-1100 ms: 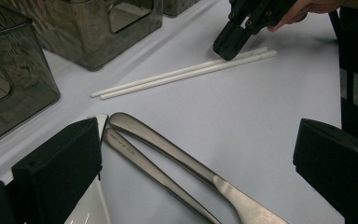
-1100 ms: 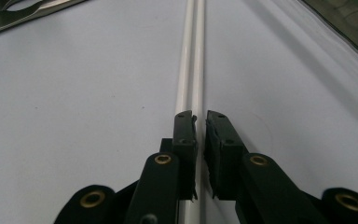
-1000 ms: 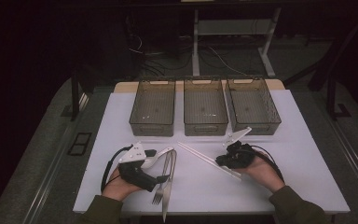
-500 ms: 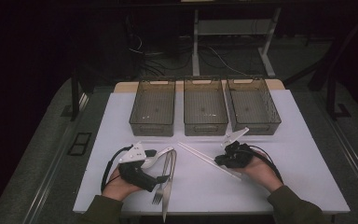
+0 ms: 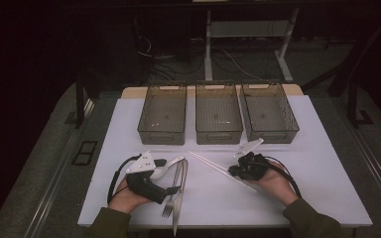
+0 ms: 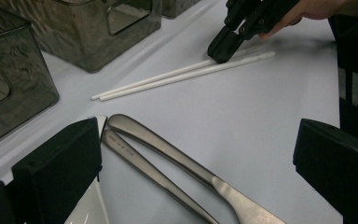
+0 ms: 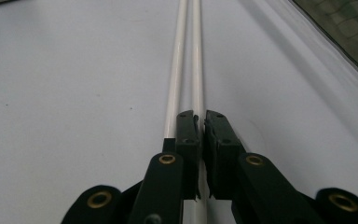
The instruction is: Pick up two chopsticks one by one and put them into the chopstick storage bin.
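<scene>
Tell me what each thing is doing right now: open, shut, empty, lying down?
Left gripper: open, jaws wide apart above the cutlery.
Right gripper: shut on one chopstick.
Chopsticks: lying flat side by side on the table.
Fork: lying flat, tines toward the person.
Knife: lying flat beside the fork.
Spoon: lying flat by the left gripper.
Left bin: upright, empty.
Middle bin: upright, empty.
Right bin: upright, empty.

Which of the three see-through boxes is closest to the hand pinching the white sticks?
The right bin, the last in the row. It sits just behind the right gripper, which is shut on the white chopsticks; the other two bins lie farther left.
</scene>
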